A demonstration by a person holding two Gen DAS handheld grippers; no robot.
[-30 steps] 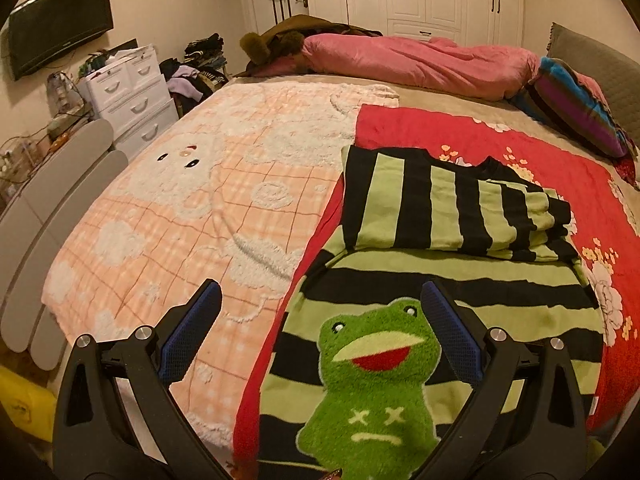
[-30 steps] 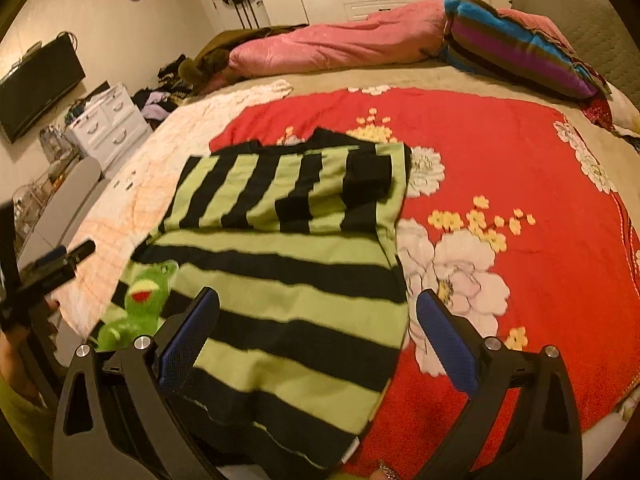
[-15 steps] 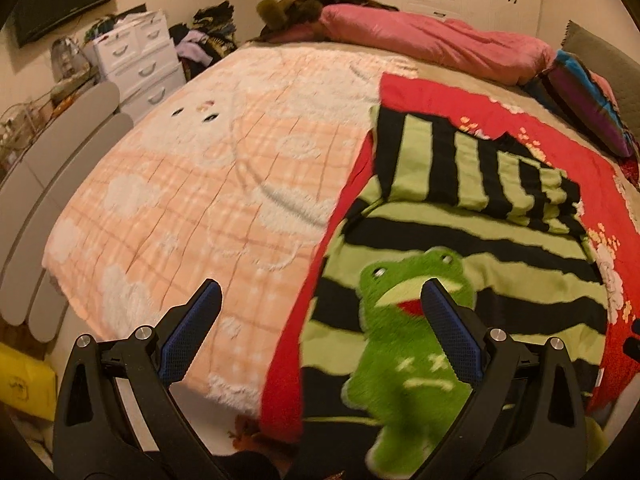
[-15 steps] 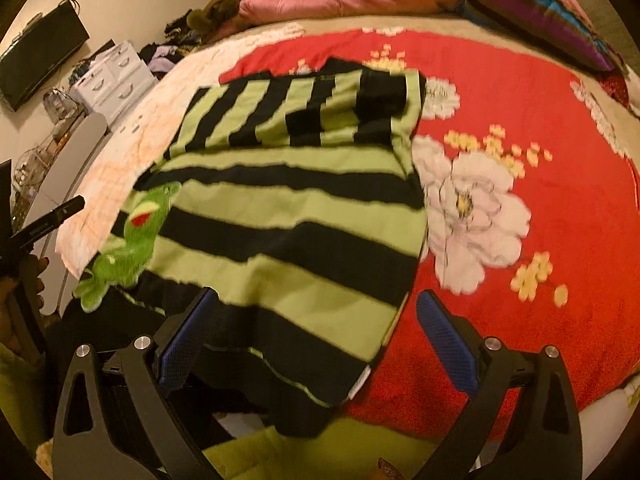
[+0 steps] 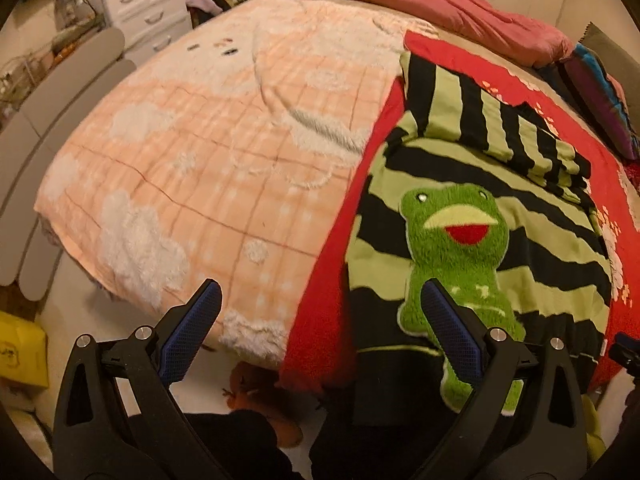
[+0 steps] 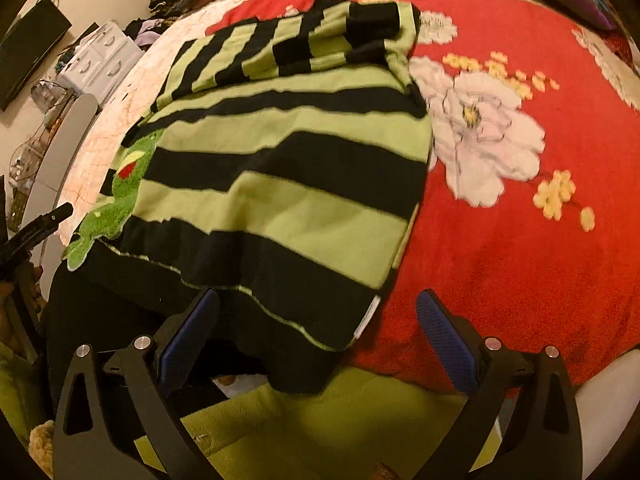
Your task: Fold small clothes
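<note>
Bedroom clutter frames the left wrist view: a white chest of drawers point(image 5: 144, 0) stands by the far wall, and a wide bed fills most of the picture, covered on its left part by a peach checked blanket point(image 5: 208, 152) with fluffy white patches and on its right part by a red floral blanket point(image 5: 324, 312). On the red blanket lies the striped sweater point(image 5: 540, 280), green and black, with a plush frog patch point(image 5: 456, 252) on its front. Its upper part is folded over, and its hem hangs over the near edge of the bed. The left gripper point(image 5: 318, 308) hangs above that edge with its jaws spread wide and nothing between them (its right finger overlaps the frog's lower body in the picture).

From the right wrist view, the striped sweater point(image 6: 280, 168) lies across the red floral blanket point(image 6: 520, 248), whose large white flower point(image 6: 480, 136) shows just beside the garment's right edge. The sleeves are folded across the top, and the frog patch point(image 6: 116, 196) peeks out at the left side. The right gripper point(image 6: 318, 316) is released too, jaws wide apart, poised just over the hem's near corner without touching it.
</note>
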